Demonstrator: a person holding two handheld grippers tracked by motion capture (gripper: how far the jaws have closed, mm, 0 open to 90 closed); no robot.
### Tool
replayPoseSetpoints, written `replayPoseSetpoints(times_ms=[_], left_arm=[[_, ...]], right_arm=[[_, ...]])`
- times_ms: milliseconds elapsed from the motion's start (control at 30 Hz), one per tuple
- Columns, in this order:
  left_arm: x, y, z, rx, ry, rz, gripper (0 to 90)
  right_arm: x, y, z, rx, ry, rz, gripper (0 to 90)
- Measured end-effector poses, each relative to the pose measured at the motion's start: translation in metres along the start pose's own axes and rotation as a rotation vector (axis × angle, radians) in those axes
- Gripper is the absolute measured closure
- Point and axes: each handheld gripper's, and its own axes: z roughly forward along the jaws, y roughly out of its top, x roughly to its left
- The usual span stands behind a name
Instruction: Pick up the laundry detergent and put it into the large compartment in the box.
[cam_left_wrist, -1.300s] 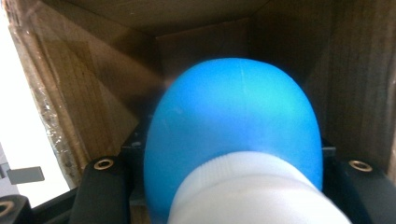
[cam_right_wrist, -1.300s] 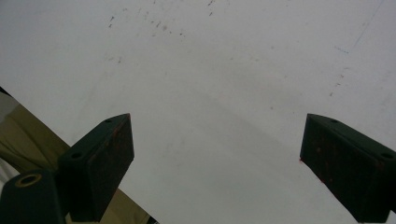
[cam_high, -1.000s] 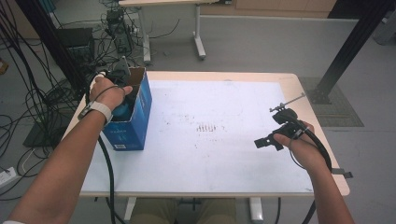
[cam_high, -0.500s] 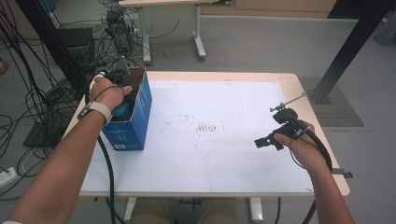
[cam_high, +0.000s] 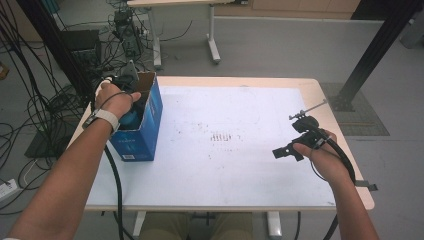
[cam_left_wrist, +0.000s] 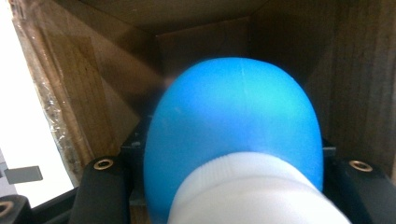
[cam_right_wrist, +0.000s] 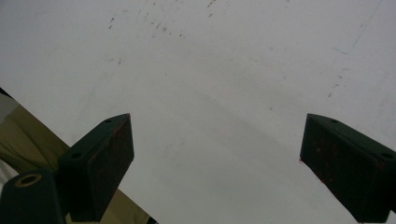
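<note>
Nothing has moved since the earlier frames. Left gripper (cam_high: 131, 102) sits inside the open blue cardboard box (cam_high: 145, 131), jaws clamped on a blue bottle (cam_left_wrist: 236, 135) with a white cap, probably mid-placement; releasing it seems next. Right gripper (cam_right_wrist: 215, 163) hovers well right of the box, jaws wide and empty. Box lettering is unreadable.

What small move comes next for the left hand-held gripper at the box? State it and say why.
Probably open the jaws: the left hand-held gripper is shut on the blue bottle, which already sits deep inside the cardboard box, so releasing it looks due.
</note>
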Motion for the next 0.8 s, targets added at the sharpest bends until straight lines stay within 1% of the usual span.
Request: replayPoseSetpoints(times_ms=[467, 533, 800], left_arm=[[0.0001, 0.0000, 0.0000, 0.000, -0.001, -0.001, 38.8], [0.0000, -0.0002, 0.0000, 0.000, 0.000, -0.001, 38.8], [0.0009, -0.0010, 0.0000, -0.002, -0.002, -0.002, 38.8]], right_arm=[[0.0003, -0.0013, -0.0009, -0.001, -0.004, 0.002, 9.4], [0.0003, -0.0012, -0.0007, -0.003, -0.005, -0.005, 9.4], [0.0008, -0.0003, -0.0006, -0.003, -0.004, -0.006, 9.5]])
